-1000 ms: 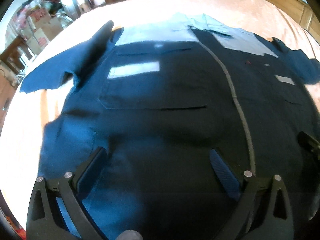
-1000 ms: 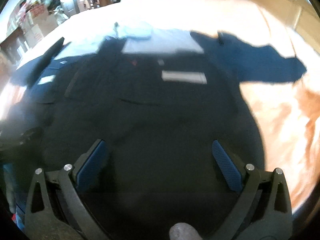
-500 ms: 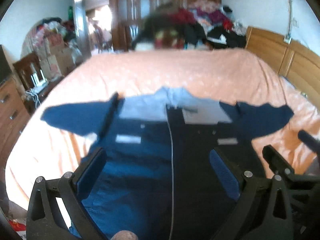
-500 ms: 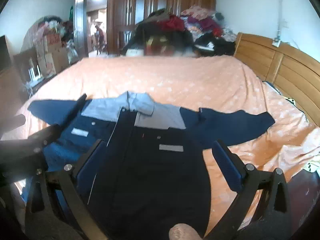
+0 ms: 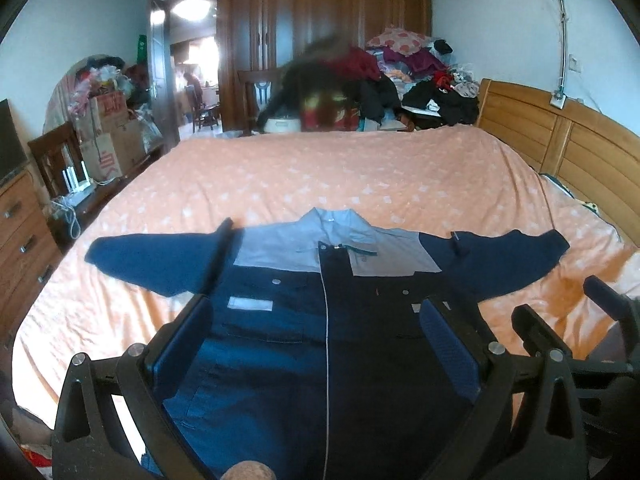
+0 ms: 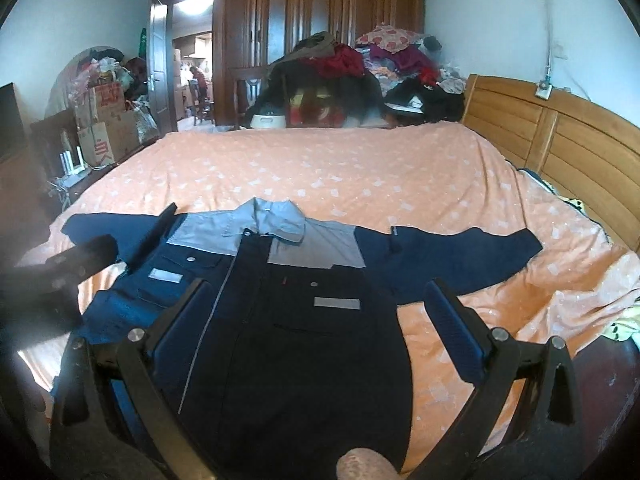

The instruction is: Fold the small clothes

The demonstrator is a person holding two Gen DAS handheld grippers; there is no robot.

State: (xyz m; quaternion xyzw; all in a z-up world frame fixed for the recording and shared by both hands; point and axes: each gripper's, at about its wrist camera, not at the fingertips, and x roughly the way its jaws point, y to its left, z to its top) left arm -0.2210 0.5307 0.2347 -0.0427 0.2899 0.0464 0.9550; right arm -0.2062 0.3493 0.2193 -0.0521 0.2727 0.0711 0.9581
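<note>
On the bed: a navy work jacket [image 5: 320, 320] with a grey yoke and collar is laid flat, front up, on the orange bedspread [image 5: 360, 176], near its front edge; both sleeves are spread outward.
Left gripper [image 5: 316, 344]: held above the lower part of the jacket; jaws are seen wide apart, nothing between them.
Right gripper [image 6: 320, 332]: held above the jacket's lower right panel; jaws likewise wide apart and empty.
Step in hand: judged to be the start of the fold, with no sleeve yet turned in.
Recommended handling: each sleeve should be taken near its cuff and carried across the chest, flat; the cloth appears stiff and heavy, so a full pinch of the edge is advised, and the placket [image 5: 327, 352] should be kept straight as the fold line reference.
Risk: the hem near the bed edge may slide off if dragged.
Change from one second ago: both cameras were then close over the dark cloth; they have since been raised and drawn back, so the whole garment and the wardrobe [image 5: 320, 40] are now in view.
</note>
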